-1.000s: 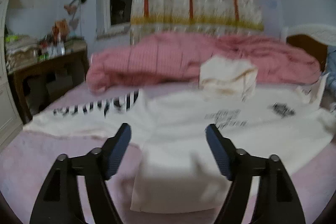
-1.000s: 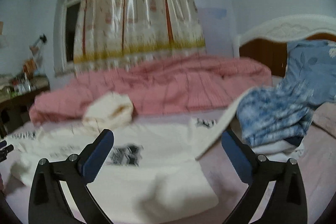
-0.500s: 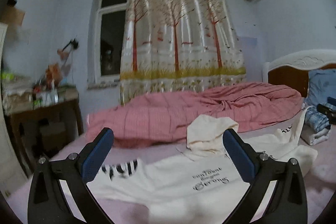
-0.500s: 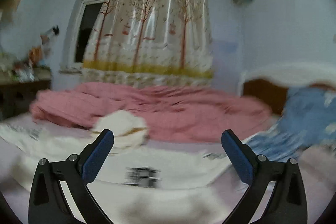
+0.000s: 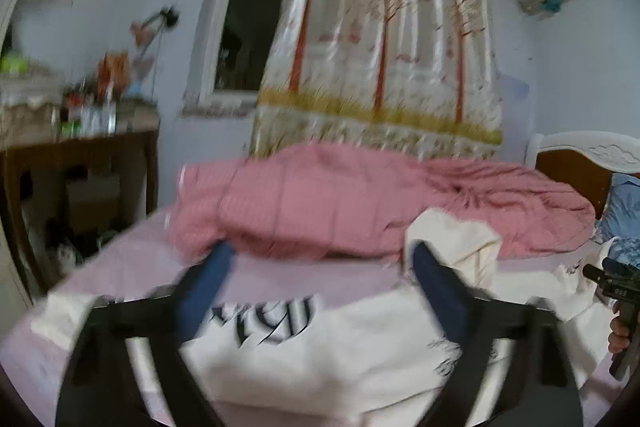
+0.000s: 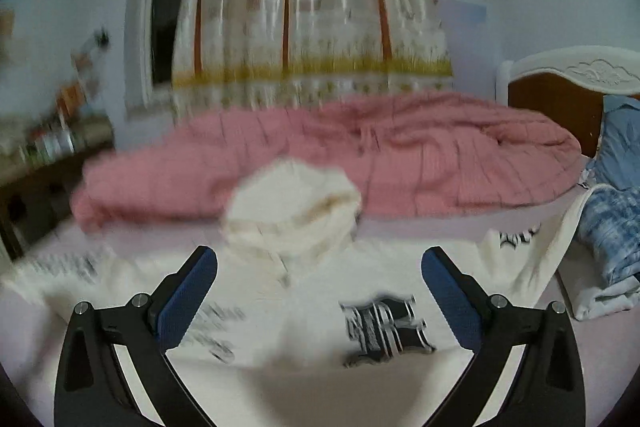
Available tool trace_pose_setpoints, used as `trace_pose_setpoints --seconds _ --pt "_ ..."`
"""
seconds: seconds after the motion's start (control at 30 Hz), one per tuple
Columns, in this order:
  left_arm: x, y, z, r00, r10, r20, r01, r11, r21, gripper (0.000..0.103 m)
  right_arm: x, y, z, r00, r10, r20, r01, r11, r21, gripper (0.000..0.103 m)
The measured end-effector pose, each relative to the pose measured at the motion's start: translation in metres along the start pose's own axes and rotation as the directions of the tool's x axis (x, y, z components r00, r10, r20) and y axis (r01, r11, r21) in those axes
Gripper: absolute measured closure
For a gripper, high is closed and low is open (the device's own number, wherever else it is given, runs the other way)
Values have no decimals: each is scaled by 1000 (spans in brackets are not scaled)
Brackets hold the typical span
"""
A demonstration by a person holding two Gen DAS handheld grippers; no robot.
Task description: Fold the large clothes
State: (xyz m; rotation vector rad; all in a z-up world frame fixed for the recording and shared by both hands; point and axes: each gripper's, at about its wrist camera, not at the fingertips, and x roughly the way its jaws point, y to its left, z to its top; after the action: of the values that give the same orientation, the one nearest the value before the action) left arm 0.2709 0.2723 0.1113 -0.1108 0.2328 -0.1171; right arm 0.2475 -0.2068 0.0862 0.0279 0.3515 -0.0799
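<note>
Clearly the cream hoodie (image 6: 304, 311) lies spread flat on the bed (image 6: 460, 227), just in front of the pink quilt (image 6: 360, 155). Both left tongs (image 5: 320, 291) and right tongs (image 6: 319, 291) gape empty above it; the left pair has just narrowed somewhat. Soft, floppy fleece, probably light though blur hampers judging: pinch a sleeve cuff or hem corner.

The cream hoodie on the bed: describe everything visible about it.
The cream hoodie looks like soft, thick fabric. It lies spread front-up on the pink sheet, its hood bunched toward the pink quilt. Black lettering marks the chest and both sleeves. Its right sleeve runs toward the blue clothes. Neither gripper holds it.
</note>
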Motion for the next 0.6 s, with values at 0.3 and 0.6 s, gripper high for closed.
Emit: trace_pose_setpoints --seconds 0.3,0.6 --pt "36 153 -47 958 159 -241 -220 942 -252 27 63 -29 -41 982 -114 -151 113 994 -9 2" --pt "26 238 -82 916 197 -350 -354 807 -472 16 59 -17 -46 981 -138 -139 130 989 -66 2"
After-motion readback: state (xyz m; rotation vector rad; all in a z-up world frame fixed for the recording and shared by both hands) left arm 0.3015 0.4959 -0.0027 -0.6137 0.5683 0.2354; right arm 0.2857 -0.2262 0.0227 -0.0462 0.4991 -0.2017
